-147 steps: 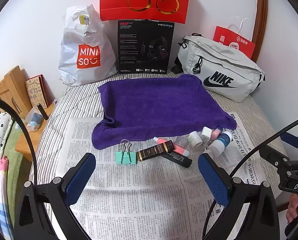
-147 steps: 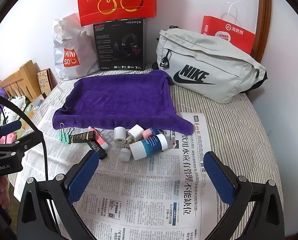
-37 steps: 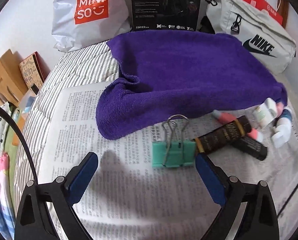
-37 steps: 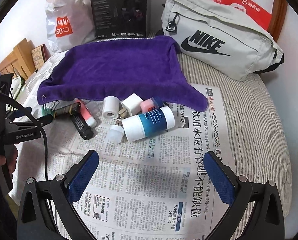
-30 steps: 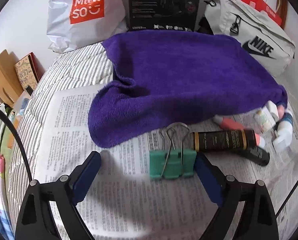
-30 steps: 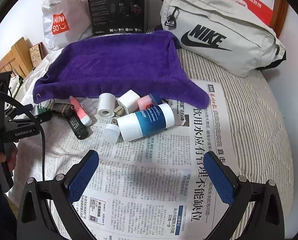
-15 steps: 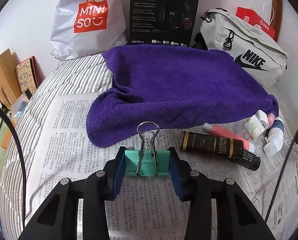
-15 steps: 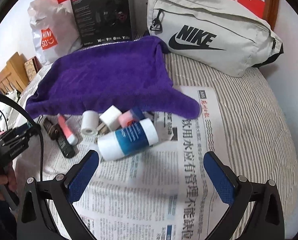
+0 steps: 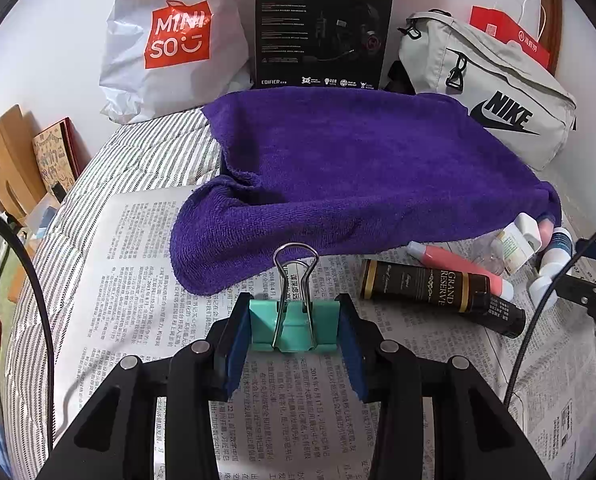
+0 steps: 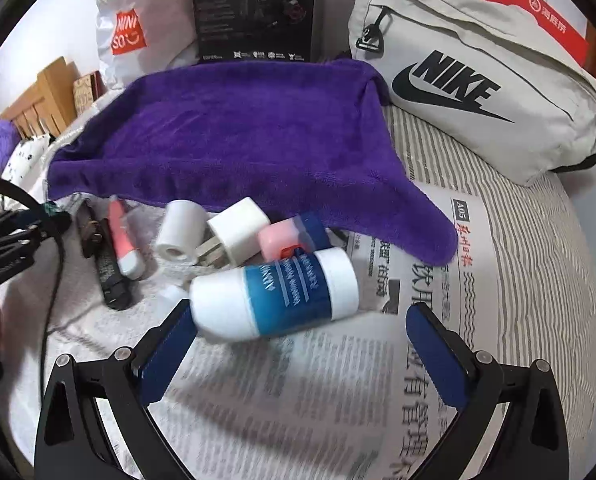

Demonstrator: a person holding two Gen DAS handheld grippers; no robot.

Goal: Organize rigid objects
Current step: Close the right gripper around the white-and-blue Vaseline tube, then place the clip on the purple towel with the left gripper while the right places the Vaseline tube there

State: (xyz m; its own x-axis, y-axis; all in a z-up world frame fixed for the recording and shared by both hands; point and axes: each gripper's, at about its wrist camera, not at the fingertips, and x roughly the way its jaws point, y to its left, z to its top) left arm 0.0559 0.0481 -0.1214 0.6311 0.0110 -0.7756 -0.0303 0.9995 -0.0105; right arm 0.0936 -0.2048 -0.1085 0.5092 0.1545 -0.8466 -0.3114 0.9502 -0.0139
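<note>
My left gripper (image 9: 294, 312) is shut on a mint-green binder clip (image 9: 294, 326), pads on both its sides and wire handles pointing away, just above the newspaper (image 9: 138, 272). To the right lie a black-and-gold tube (image 9: 421, 286), a pink tube (image 9: 453, 264) and a black tube (image 9: 497, 314). My right gripper (image 10: 299, 316) is open. A blue-and-white bottle (image 10: 274, 292) lies on its side right at the fingertips, its white end beside the left fingertip. Behind it are a white plug (image 10: 238, 230), a small white jar (image 10: 178, 230) and a pink-capped item (image 10: 286, 238).
A purple towel (image 9: 357, 168) covers the bed behind the items. A grey Nike bag (image 10: 477, 92), a black headset box (image 9: 321, 28) and a white Miniso bag (image 9: 170, 44) line the wall. Wooden furniture (image 9: 6, 160) stands at the left. The other gripper (image 10: 10, 240) shows at the left edge.
My left jaws have closed onto the binder clip, which lay loose between them a second ago. My right gripper has come forward and down, so the blue-and-white bottle now lies at its fingertips.
</note>
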